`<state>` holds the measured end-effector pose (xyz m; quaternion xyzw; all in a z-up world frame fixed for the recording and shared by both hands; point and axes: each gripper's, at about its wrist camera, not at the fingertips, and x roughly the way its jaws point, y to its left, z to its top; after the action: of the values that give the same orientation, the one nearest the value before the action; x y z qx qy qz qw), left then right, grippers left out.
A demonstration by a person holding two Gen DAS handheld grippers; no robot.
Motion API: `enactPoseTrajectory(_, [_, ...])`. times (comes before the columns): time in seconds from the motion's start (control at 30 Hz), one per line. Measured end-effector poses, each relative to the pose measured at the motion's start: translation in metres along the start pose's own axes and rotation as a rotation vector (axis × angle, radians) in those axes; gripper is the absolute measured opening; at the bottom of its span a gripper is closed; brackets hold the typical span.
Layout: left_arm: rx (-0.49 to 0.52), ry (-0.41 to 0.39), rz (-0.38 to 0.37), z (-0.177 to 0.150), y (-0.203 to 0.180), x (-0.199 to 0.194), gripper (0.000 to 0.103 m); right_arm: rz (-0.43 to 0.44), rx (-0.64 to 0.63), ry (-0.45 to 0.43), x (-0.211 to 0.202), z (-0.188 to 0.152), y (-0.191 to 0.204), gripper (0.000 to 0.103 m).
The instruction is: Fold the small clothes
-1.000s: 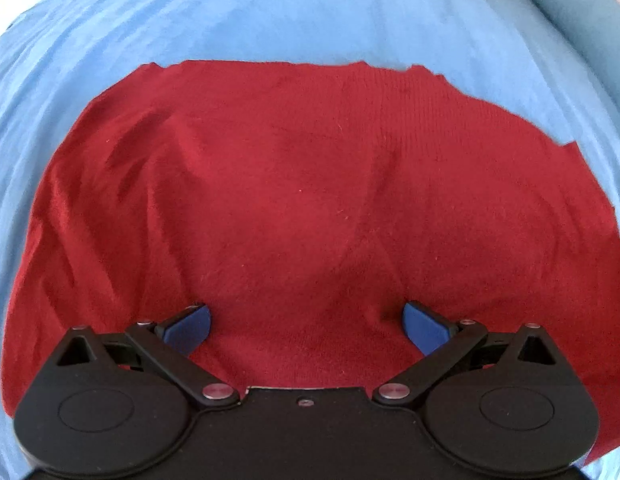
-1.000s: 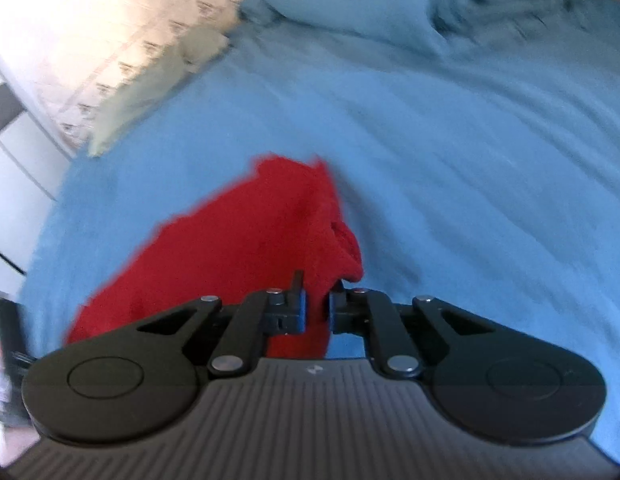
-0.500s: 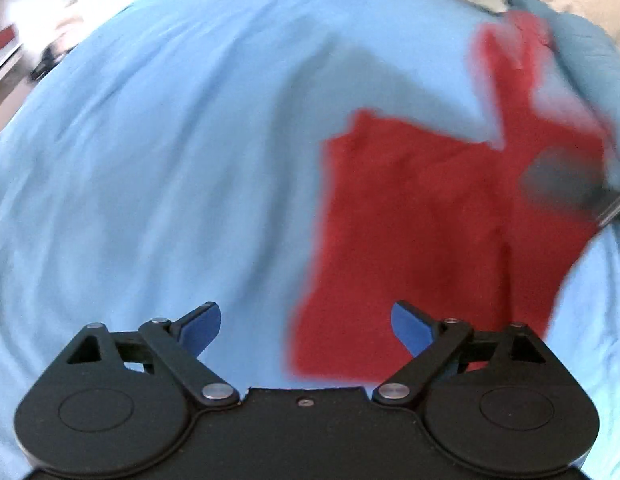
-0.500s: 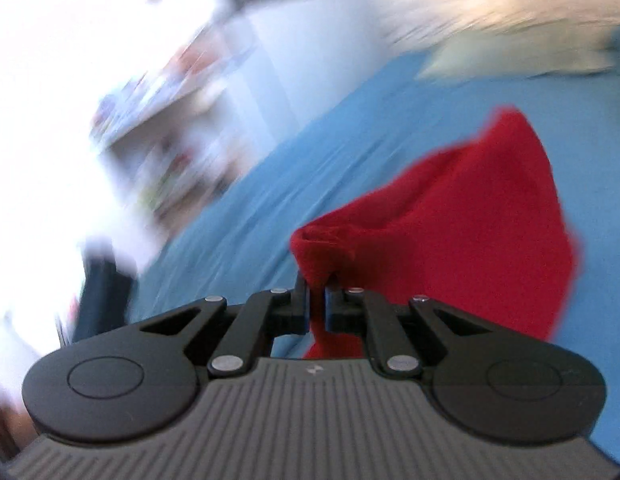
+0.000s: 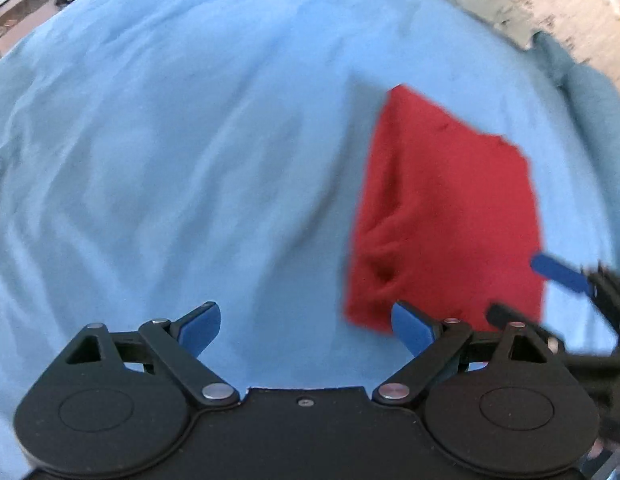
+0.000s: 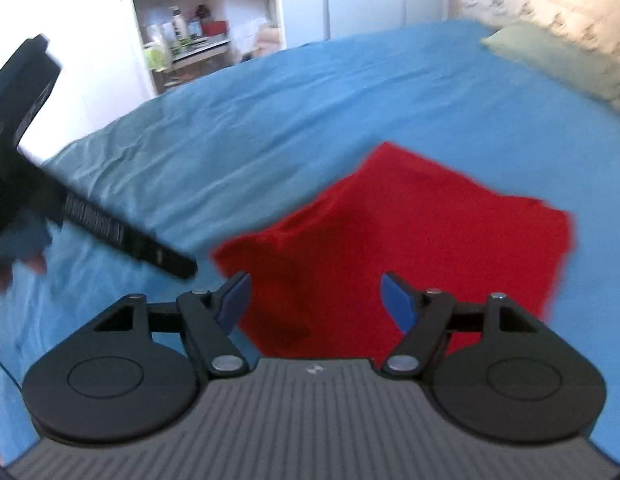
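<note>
A small red garment lies folded into a rough rectangle on the blue bedsheet. It also shows in the right wrist view. My left gripper is open and empty, hovering just left of the garment's near corner. My right gripper is open and empty, just above the garment's near edge. It enters the left wrist view from the right edge. The left gripper's body crosses the left of the right wrist view.
The blue sheet covers the bed all round the garment. A pale pillow lies at the far right by the wall. A white shelf unit with bottles stands beyond the bed.
My right gripper carried the lifted part of the red garment across, then opened and let it go. The garment now lies folded. My left gripper drew back to the left of it.
</note>
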<state>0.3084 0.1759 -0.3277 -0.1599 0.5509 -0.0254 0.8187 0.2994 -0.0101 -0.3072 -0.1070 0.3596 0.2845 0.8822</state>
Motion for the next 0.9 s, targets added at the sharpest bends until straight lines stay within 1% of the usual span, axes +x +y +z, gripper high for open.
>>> enactPoseTrajectory(0.03, [-0.003,0.003,-0.025,0.002,-0.005,-0.001,0.095,-0.047,0.001,-0.003,-0.01,-0.006,-0.003,0.087])
enactPoseTrajectory(0.1, [0.0,0.023,-0.067,0.008,-0.016,0.004,0.095,-0.168,-0.007,0.008,-0.028,-0.023,-0.002,0.087])
enactPoseTrajectory(0.13, [0.005,0.033,-0.073,0.009,-0.021,0.009,0.094,-0.217,-0.018,0.026,-0.032,-0.033,-0.002,0.087])
enactPoseTrajectory(0.2, [0.008,0.045,-0.068,0.014,-0.028,0.02,0.092,-0.279,-0.047,0.069,-0.037,-0.057,-0.001,0.085])
enactPoseTrajectory(0.27, [-0.011,0.053,-0.07,0.018,-0.029,0.03,0.088,-0.296,-0.057,0.11,-0.033,-0.075,-0.001,0.084])
enactPoseTrajectory(0.3, [-0.022,0.057,-0.072,0.021,-0.03,0.033,0.086,-0.304,-0.061,0.126,-0.031,-0.084,0.0,0.08])
enactPoseTrajectory(0.33, [-0.031,0.059,-0.073,0.02,-0.03,0.035,0.084,-0.314,-0.062,0.132,-0.027,-0.09,0.0,0.074])
enactPoseTrajectory(0.4, [-0.033,0.06,-0.071,0.018,-0.03,0.036,0.08,-0.333,-0.039,0.135,-0.021,-0.095,-0.002,0.066])
enactPoseTrajectory(0.47, [-0.024,0.066,-0.07,0.022,-0.031,0.041,0.07,-0.349,-0.012,0.146,-0.011,-0.095,-0.007,0.06])
enactPoseTrajectory(0.5, [-0.018,0.07,-0.073,0.022,-0.033,0.039,0.066,-0.358,-0.007,0.154,-0.007,-0.096,-0.007,0.05])
enactPoseTrajectory(0.53, [-0.013,0.074,-0.077,0.024,-0.033,0.038,0.057,-0.366,-0.002,0.159,-0.005,-0.096,-0.008,0.039])
enactPoseTrajectory(0.57, [-0.009,0.078,-0.085,0.027,-0.035,0.037,0.047,-0.357,0.013,0.153,-0.006,-0.094,-0.012,0.033])
enactPoseTrajectory(0.6, [-0.004,0.074,-0.088,0.03,-0.035,0.035,0.043,-0.342,0.035,0.131,-0.011,-0.093,-0.017,0.024])
enactPoseTrajectory(0.63, [0.005,0.063,-0.09,0.031,-0.037,0.031,0.036,-0.341,0.053,0.098,-0.017,-0.09,-0.019,0.024])
enactPoseTrajectory(0.67, [0.013,0.049,-0.094,0.034,-0.039,0.027,0.033,-0.353,0.058,0.074,-0.024,-0.087,-0.02,0.023])
enactPoseTrajectory(0.77, [0.03,0.022,-0.123,0.035,-0.042,0.018,0.033,-0.362,0.111,0.022,-0.043,-0.084,-0.026,0.022])
enactPoseTrajectory(0.83, [0.056,0.031,-0.123,0.032,-0.042,0.021,0.033,-0.368,0.128,0.019,-0.047,-0.089,-0.029,0.021])
enactPoseTrajectory(0.9, [0.072,0.053,-0.101,0.027,-0.041,0.029,0.033,-0.359,0.131,0.044,-0.041,-0.098,-0.031,0.021])
